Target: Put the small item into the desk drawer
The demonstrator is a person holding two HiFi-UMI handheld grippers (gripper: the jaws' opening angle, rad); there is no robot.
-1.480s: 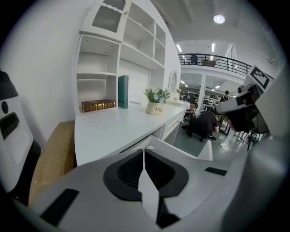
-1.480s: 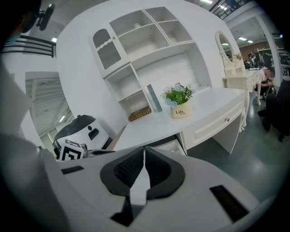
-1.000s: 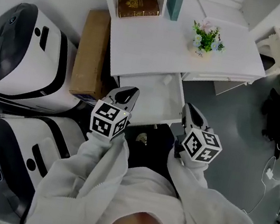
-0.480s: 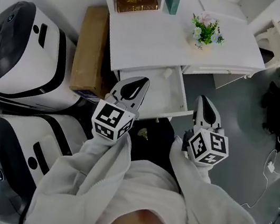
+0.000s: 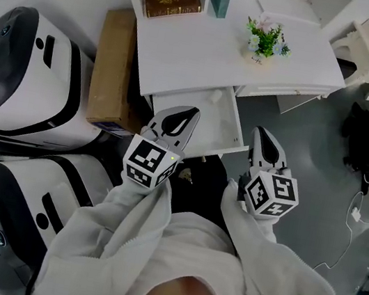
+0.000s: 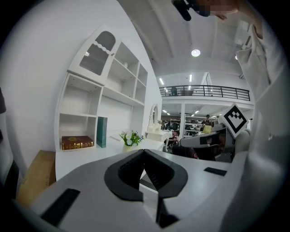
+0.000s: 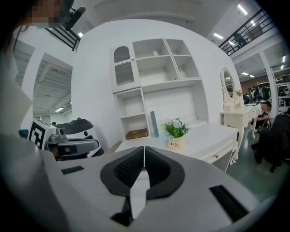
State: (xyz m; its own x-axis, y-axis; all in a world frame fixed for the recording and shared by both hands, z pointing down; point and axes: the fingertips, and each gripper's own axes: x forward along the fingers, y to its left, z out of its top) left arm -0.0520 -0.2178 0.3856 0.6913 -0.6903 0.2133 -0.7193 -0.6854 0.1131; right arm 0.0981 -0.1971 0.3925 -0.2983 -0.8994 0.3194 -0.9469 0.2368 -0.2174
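Two empty grippers, the left gripper and right gripper, hover with fingers clenched at the open drawer of a white bench, the small white item lying inside, just beyond the left fingers.

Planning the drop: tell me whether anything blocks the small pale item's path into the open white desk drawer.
Nothing visible does: the small pale item lies uncovered just before the open white desk drawer.
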